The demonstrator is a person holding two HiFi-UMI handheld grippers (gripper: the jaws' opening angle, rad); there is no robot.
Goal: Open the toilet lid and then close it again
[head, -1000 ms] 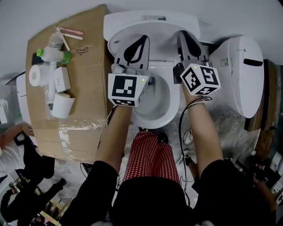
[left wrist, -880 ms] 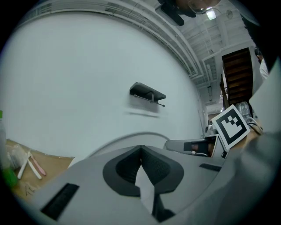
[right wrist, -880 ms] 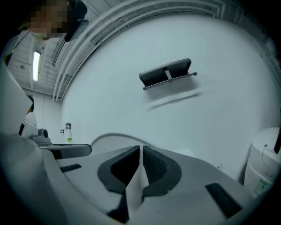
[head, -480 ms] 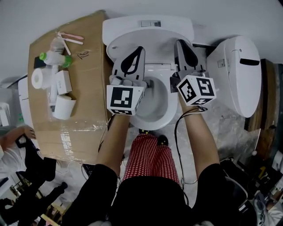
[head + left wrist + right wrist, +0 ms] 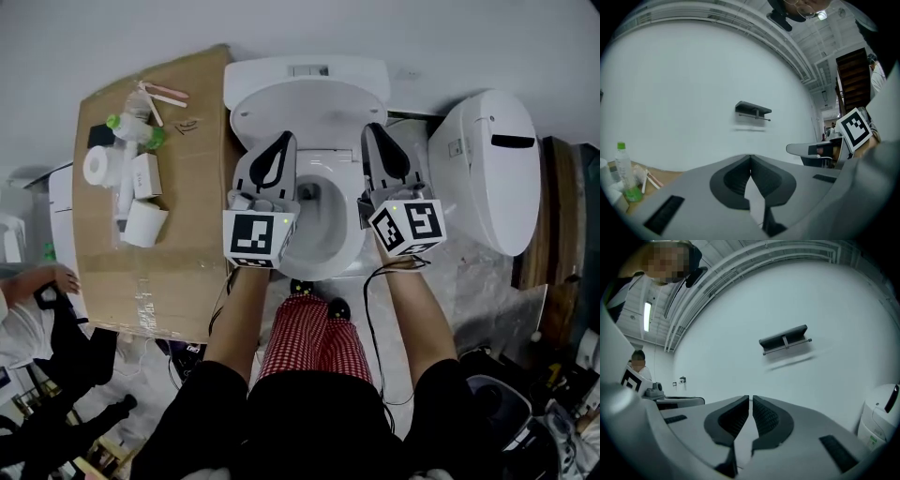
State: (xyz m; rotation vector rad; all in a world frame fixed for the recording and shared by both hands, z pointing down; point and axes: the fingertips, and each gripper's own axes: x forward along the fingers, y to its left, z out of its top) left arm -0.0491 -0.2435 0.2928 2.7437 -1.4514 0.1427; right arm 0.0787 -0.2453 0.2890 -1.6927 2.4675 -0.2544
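The white toilet point(image 5: 349, 251) stands below me with its lid point(image 5: 309, 105) raised against the tank point(image 5: 306, 69) and the bowl showing. My left gripper point(image 5: 284, 137) hangs over the left of the seat and my right gripper point(image 5: 372, 129) over the right, both pointing towards the lid and apart from it. In the left gripper view the left gripper point(image 5: 750, 157) is shut, tips meeting, nothing between. In the right gripper view the right gripper point(image 5: 750, 398) stands shut to a thin slit, empty. Both gripper views face the bare wall; the lid is out of their sight.
A cardboard-covered table point(image 5: 178, 272) at the left carries paper rolls point(image 5: 97, 165), small boxes and a green bottle point(image 5: 623, 174). A second white toilet unit point(image 5: 487, 169) stands close on the right. A dark shelf point(image 5: 753, 110) hangs on the wall. A person point(image 5: 33, 319) is at lower left.
Both grippers have drawn back from the raised lid towards me, side by side, and lifted a little. The lid stays up against the tank.
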